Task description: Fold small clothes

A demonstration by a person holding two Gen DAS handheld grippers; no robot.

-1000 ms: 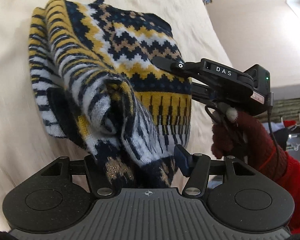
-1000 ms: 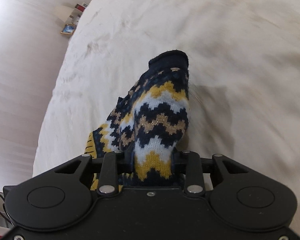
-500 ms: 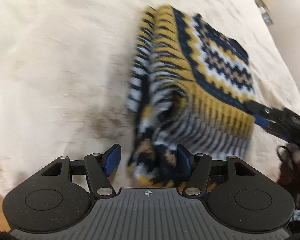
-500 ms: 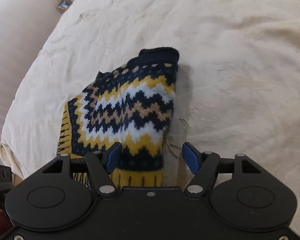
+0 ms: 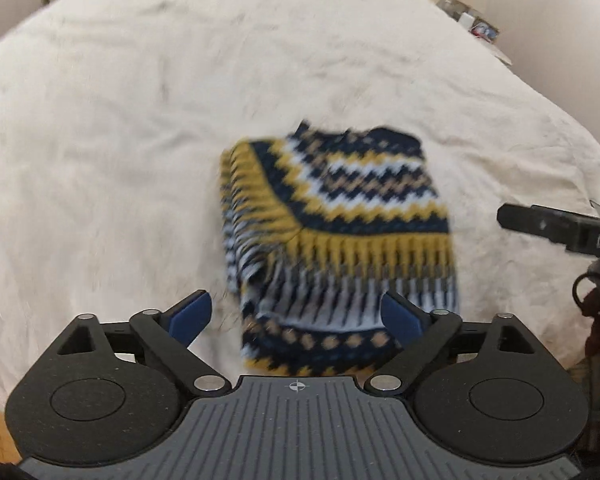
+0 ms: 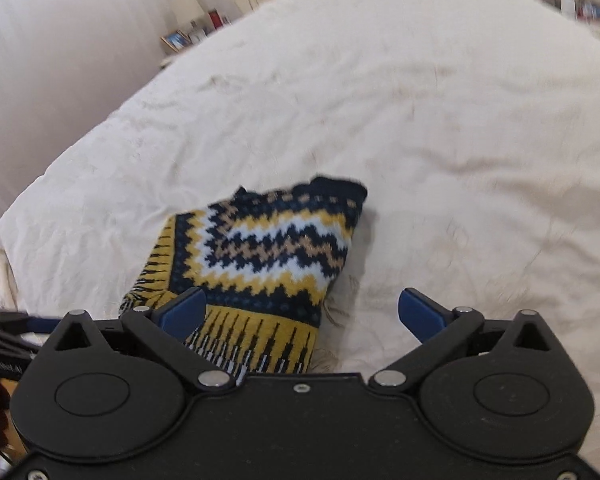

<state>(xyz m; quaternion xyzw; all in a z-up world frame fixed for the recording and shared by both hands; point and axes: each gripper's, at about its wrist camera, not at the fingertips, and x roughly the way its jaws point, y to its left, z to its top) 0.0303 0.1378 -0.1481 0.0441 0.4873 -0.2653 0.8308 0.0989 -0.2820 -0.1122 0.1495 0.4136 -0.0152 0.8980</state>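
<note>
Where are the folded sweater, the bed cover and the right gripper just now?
folded sweater [image 5: 352,196]: left wrist view, on its zigzag top face.
bed cover [image 6: 480,128]: right wrist view, on a bare stretch beyond the sweater.
right gripper [image 6: 302,312]: right wrist view, midway between its blue fingertips, jaws wide apart.

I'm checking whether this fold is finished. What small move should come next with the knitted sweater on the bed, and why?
Probably draw both tongs clear and check the fold. The left tongs and right tongs have just been opening and grip nothing; the sweater lies folded on the bedspread, though its left edge looks bunched and may need smoothing.
</note>
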